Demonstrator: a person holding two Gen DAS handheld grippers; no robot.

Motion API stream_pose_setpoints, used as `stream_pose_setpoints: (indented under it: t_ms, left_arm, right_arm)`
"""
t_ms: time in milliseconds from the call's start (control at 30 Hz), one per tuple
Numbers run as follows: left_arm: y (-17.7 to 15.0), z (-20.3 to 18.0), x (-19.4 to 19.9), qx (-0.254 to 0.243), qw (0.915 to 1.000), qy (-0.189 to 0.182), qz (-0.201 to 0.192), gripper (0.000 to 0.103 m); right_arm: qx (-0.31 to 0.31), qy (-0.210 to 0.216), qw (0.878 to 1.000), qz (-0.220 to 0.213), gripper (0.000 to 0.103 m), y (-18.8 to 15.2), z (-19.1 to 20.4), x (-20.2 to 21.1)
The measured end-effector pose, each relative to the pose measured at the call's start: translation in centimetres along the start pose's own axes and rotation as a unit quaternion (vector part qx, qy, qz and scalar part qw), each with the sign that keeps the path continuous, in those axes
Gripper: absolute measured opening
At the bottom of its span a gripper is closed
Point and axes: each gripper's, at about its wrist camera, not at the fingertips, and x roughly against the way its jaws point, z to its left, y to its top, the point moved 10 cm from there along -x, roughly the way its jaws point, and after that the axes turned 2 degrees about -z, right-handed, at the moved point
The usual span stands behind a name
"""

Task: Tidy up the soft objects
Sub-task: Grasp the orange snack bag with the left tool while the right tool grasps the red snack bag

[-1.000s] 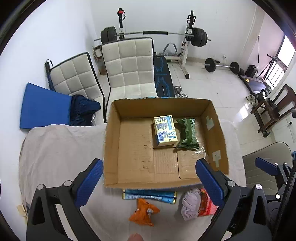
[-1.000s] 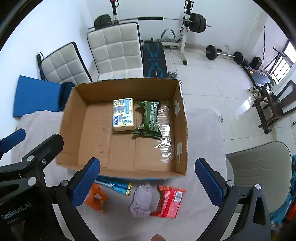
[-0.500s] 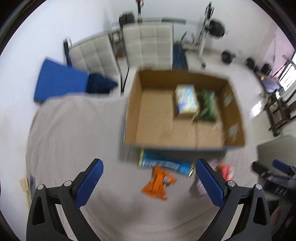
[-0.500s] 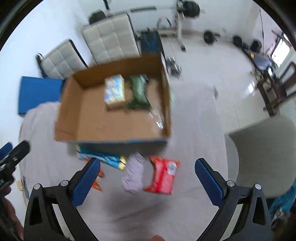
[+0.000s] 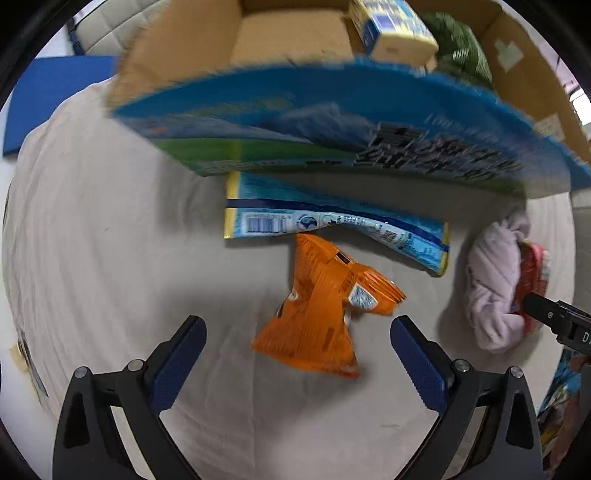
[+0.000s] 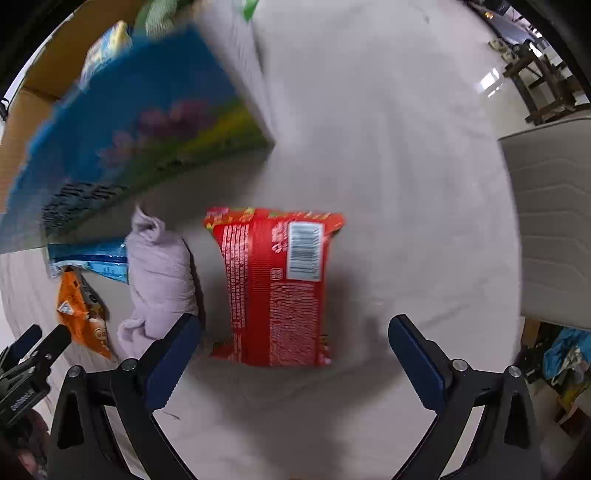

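Observation:
An orange snack bag [image 5: 317, 310] lies on the beige cloth, between the open fingers of my left gripper [image 5: 297, 339], which hangs low over it. A red packet [image 6: 277, 288] lies between the open fingers of my right gripper [image 6: 293, 339]. A lilac rolled cloth [image 6: 159, 277] sits left of the red packet; it also shows in the left wrist view [image 5: 495, 288]. A light blue packet [image 5: 332, 225] lies by the box front. The cardboard box [image 5: 332, 122] holds a yellow-blue carton [image 5: 391, 26] and a green bag [image 5: 461, 48].
The cloth-covered table [image 6: 388, 129] ends at the right, where a grey chair [image 6: 554, 221] stands. A blue mat [image 5: 48, 96] lies beyond the table at the left. The box front wall [image 6: 129, 140] is close above both grippers.
Both grippers have dropped down close to the table in front of the box. The left one now frames the orange bag, the right one the red packet. Both stay open.

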Motion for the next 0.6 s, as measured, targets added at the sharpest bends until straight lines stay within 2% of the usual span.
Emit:
stream_pose_setpoints:
  t_ms: [133, 233, 300, 333, 367, 467, 533, 600]
  left_arm:
    - [0.3, -0.7, -1.4, -0.008, 0.9999, -0.007, 0.012, 0.101]
    - [0.3, -1.1, -2.0, -0.016, 0.9997, 0.0, 0.017, 0.09]
    - [0.1, -1.5, -2.4, -0.019, 0.9995, -0.001, 0.023, 0.083]
    - [0.0, -1.6, -2.6, -0.021, 0.9995, -0.002, 0.025, 0.075]
    - [-0.2, -1.7, -2.8, -0.023, 0.9993, -0.001, 0.029, 0.066]
    - [-1.0, -2.2, -3.1, -0.021, 0.999, -0.011, 0.037, 0.053]
    - [-1.7, -2.6, -3.1, -0.018, 0.999, -0.014, 0.038, 0.047]
    - [-2.9, -3.0, -3.1, -0.019, 0.9988, -0.012, 0.043, 0.047]
  right_arm:
    - [-0.003, -0.003, 1.0, 0.017, 0.099, -0.5, 0.3, -1.7]
    - [-0.005, -0.006, 1.0, 0.021, 0.098, -0.7, 0.4, -2.3]
    - [-0.006, -0.01, 1.0, 0.023, 0.092, -0.7, 0.2, -2.9]
    - [-0.005, -0.012, 1.0, 0.026, 0.088, -0.8, 0.2, -3.0]
    - [-0.004, -0.013, 1.0, 0.029, 0.08, -0.8, 0.1, -3.2]
    - [0.002, -0.028, 0.999, 0.027, 0.066, -1.1, 0.0, -3.3]
    - [0.005, -0.03, 0.999, 0.026, 0.057, -1.1, -0.1, -3.3]
    - [0.006, -0.033, 0.999, 0.029, 0.056, -1.7, -0.2, -3.2]
